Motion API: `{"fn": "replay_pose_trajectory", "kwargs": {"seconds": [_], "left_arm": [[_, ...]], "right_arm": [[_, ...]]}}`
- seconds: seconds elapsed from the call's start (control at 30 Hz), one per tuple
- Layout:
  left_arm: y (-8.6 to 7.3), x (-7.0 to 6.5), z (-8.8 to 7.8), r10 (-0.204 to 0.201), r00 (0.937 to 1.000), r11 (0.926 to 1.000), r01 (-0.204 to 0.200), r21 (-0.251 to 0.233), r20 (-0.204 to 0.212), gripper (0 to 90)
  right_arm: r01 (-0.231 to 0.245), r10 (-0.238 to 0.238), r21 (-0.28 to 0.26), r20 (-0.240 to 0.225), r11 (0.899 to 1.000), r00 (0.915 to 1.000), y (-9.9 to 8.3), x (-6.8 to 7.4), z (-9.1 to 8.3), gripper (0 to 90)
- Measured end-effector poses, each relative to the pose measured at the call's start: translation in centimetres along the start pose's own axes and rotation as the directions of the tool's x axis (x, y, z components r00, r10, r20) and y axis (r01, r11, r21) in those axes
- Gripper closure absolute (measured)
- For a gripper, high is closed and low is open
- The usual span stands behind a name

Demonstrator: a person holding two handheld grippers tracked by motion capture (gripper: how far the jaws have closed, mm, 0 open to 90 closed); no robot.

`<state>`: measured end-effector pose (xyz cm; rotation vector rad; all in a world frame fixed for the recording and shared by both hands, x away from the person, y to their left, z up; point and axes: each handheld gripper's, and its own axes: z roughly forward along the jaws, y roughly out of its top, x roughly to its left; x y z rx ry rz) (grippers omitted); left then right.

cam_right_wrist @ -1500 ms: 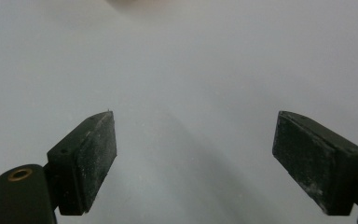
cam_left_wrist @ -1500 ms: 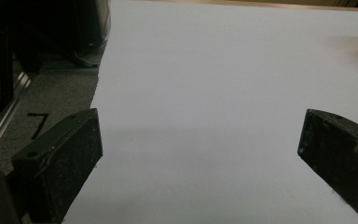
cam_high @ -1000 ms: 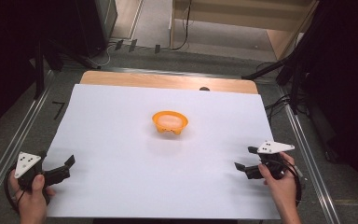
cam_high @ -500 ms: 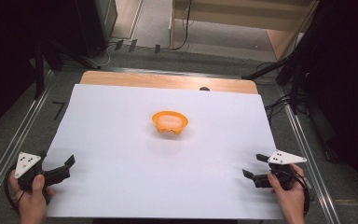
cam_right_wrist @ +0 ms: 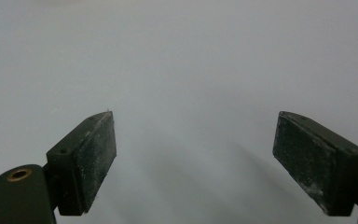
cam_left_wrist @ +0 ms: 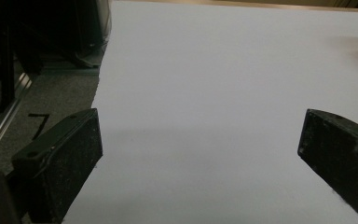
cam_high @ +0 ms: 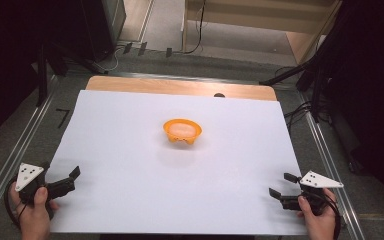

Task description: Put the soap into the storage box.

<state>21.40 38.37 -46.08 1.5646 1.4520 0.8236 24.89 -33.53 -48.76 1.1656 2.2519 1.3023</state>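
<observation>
I hold my left gripper point(cam_high: 69, 181) and right gripper point(cam_high: 282, 188) spread and empty, the orange bowl point(cam_high: 182, 131) apparently untouched.

Dim, soft, perhaps slightly blurred

Wooden table point(cam_high: 180, 86) under white sheet point(cam_high: 130, 150); grey floor point(cam_high: 10, 145), cables point(cam_high: 200, 30), dark surroundings.
</observation>
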Motion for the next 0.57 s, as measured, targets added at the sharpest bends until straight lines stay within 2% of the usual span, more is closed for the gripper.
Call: {"fn": "replay_pose_trajectory", "kwargs": {"seconds": [0.03, 0.07, 0.1, 0.13, 0.17, 0.23, 0.3, 0.37, 0.5, 0.57], "left_arm": [[0.01, 0.01, 0.00, 0.001, 1.0000, 1.0000, -0.001, 0.002, 0.001, 0.5], [0.01, 0.01, 0.00, 0.001, 1.0000, 1.0000, -0.001, 0.002, 0.001, 0.5], [0.00, 0.00, -0.01, 0.001, 1.0000, 1.0000, -0.001, 0.001, 0.002, 0.5], [0.00, 0.00, -0.01, 0.001, 1.0000, 1.0000, -0.001, 0.001, 0.002, 0.5], [0.00, 0.00, 0.00, 0.000, 1.0000, 1.0000, 0.000, 0.000, 0.002, 0.5], [0.00, 0.00, 0.00, 0.002, 1.0000, 1.0000, -0.002, 0.000, 0.004, 0.5], [0.01, 0.02, 0.01, 0.003, 1.0000, 1.0000, -0.003, 0.003, 0.006, 0.5], [0.01, 0.01, 0.01, 0.003, 1.0000, 1.0000, -0.003, 0.003, 0.006, 0.5], [0.01, 0.03, 0.00, 0.002, 1.0000, 1.0000, -0.003, 0.003, 0.008, 0.5], [0.02, 0.05, 0.02, 0.003, 1.0000, 1.0000, -0.003, 0.004, 0.008, 0.5]], "right_arm": [[0.008, -0.009, -0.024, -0.023, 1.000, 0.9997, -0.21, 0.02, -0.28, 14.0], [0.008, -0.009, -0.024, -0.023, 1.000, 0.9997, -0.21, 0.02, -0.28, 14.0], [-0.012, 0.010, -0.040, -0.066, 0.999, 0.9978, -0.38, -0.33, -0.49, 14.2], [-0.012, 0.010, -0.040, -0.066, 0.999, 0.9978, -0.38, -0.33, -0.49, 14.2], [-0.036, 0.031, -0.075, -0.062, 0.997, 0.9976, -0.55, -0.52, -0.79, 15.0], [-0.031, 0.023, -0.097, -0.079, 0.995, 0.9966, -0.71, -0.53, -0.99, 15.1], [-0.026, 0.018, -0.121, -0.070, 0.992, 0.9974, -0.83, -0.43, -1.21, 14.6], [-0.030, 0.020, -0.113, -0.094, 0.993, 0.9954, -0.79, -0.59, -1.11, 16.5], [-0.043, 0.036, -0.087, -0.080, 0.995, 0.9961, -0.67, -0.66, -0.91, 14.4], [-0.018, 0.014, -0.049, -0.081, 0.999, 0.9966, -0.50, -0.41, -0.58, 13.8]]}}
